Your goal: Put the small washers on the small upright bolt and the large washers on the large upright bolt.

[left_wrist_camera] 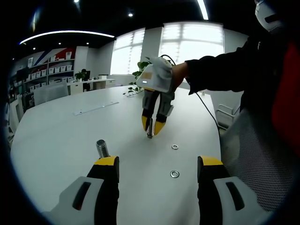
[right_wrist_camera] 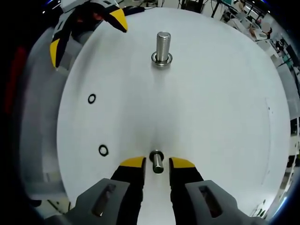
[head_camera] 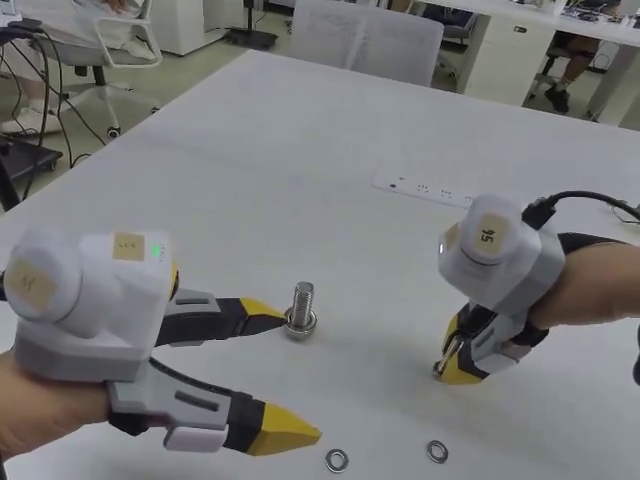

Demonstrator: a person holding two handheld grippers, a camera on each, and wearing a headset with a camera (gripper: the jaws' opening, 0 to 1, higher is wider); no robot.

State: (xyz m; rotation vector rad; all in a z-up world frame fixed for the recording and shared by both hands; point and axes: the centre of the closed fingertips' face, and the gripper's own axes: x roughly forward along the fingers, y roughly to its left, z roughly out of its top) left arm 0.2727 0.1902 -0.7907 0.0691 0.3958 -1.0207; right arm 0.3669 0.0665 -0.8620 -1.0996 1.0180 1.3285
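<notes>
One white desk carries all the work, its bare flat top giving both bolts a level footing to stand on end.

Left tool: released and holding nothing. Its jaws are spread wide and lie low and nearly level, with one tip just beside the large bolt and the other nearer the front edge. Judged purpose: it waits with a gape broad enough to come down on a loose washer.

Right tool: pointed steeply down, its two yellow tips straddling the small bolt, which stands well apart to the right of the large one. The gap on either side of the shank is slight, so it cannot be told whether the jaws pinch the bolt or merely bracket it. Judged purpose: steadying the bolt or seating a washer over it. A dark ring round the shank in the right gripper view may be such a washer; not confirmed.

Large bolt: upright, with a seated washer flat round its foot, so that post appears at least partly served.

Loose washers: two, lying flat near the front edge. The second washer is apart from the first, and both lie clear of the bolts. Their size class cannot be told.
</notes>
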